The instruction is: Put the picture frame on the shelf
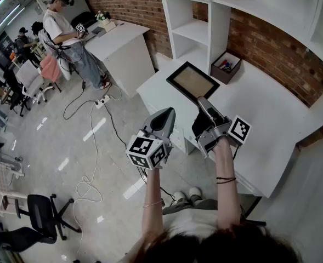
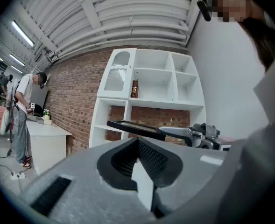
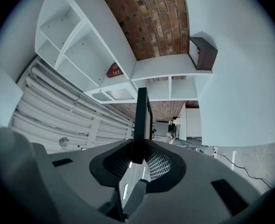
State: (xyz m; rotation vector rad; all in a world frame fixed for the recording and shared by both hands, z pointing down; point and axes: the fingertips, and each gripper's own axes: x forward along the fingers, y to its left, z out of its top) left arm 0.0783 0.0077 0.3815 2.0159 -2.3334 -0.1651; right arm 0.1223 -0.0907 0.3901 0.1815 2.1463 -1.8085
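Above white desk [image 1: 271,125]: picture frame [image 1: 192,81] clamped in right hand-held gripper [image 1: 203,103].

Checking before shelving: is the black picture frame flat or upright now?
Roughly flat: the left gripper view shows the black rectangular picture frame edge-on, nearly level, one edge clamped in the right gripper.

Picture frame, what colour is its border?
The picture frame has a black border; the head view shows it best.

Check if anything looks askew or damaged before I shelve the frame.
Nothing stands out. The picture frame looks intact, clamped at one edge in the right gripper; the left gripper is shut and empty.
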